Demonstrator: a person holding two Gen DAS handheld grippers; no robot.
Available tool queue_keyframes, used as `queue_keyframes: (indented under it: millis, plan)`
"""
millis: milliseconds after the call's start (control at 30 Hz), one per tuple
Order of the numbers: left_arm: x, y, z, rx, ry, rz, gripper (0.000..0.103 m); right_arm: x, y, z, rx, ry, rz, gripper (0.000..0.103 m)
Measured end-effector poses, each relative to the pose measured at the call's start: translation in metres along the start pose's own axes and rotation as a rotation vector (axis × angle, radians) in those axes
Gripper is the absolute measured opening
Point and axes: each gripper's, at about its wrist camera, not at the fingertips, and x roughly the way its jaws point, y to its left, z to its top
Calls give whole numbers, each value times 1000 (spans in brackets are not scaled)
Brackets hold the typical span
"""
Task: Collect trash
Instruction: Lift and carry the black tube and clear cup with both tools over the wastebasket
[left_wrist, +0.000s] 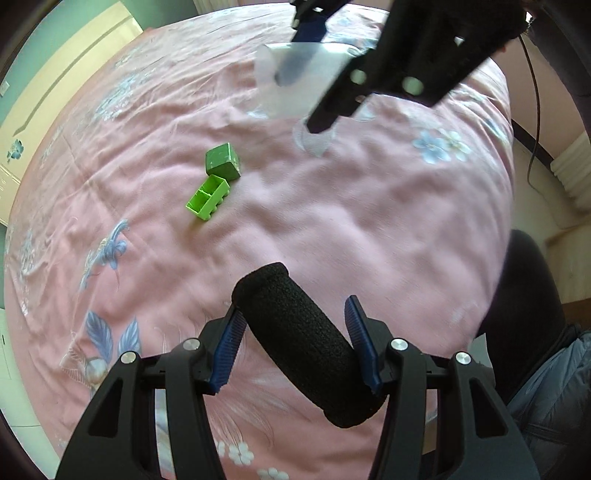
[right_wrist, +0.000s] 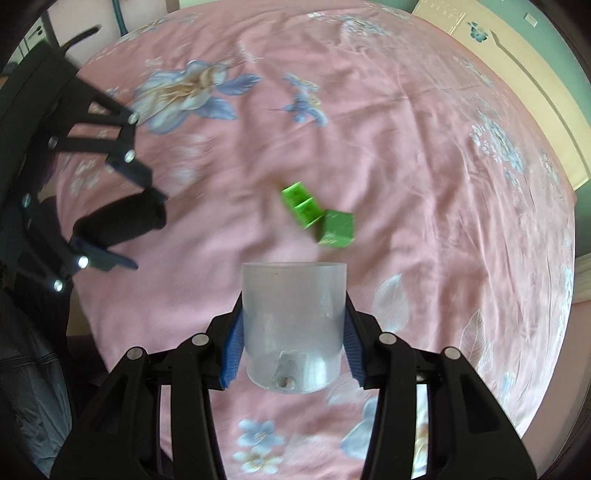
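On the bedspread (left_wrist: 369, 221) we see two blocks (left_wrist: 218, 181) lying side by side, touching. The foam roller (left_wrist: 306, 343) sits between our left gripper's (left_wrist: 295, 347) pads, the cup (right_wrist: 293, 325) between the right gripper's (right_wrist: 293, 354) (both above the bed).

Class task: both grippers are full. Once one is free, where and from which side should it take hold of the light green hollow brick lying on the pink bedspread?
Grip the light green brick across its two long side walls, coming from straight above. It lies open side up, so those walls are flat and parallel. The dark green block sits near one short end.

You had a black foam roll (left_wrist: 299, 343) and a clear cup (right_wrist: 293, 328) lifted; two green blocks (left_wrist: 216, 181) lay touching mid-bed.
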Motion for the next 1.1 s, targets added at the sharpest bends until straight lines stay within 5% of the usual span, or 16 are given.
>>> queue_keyframes:
  millis: [1100]
  plan:
    - [-40, -128, -121, 109, 13, -22, 57, -58, 237, -99, -145, 5, -69, 47]
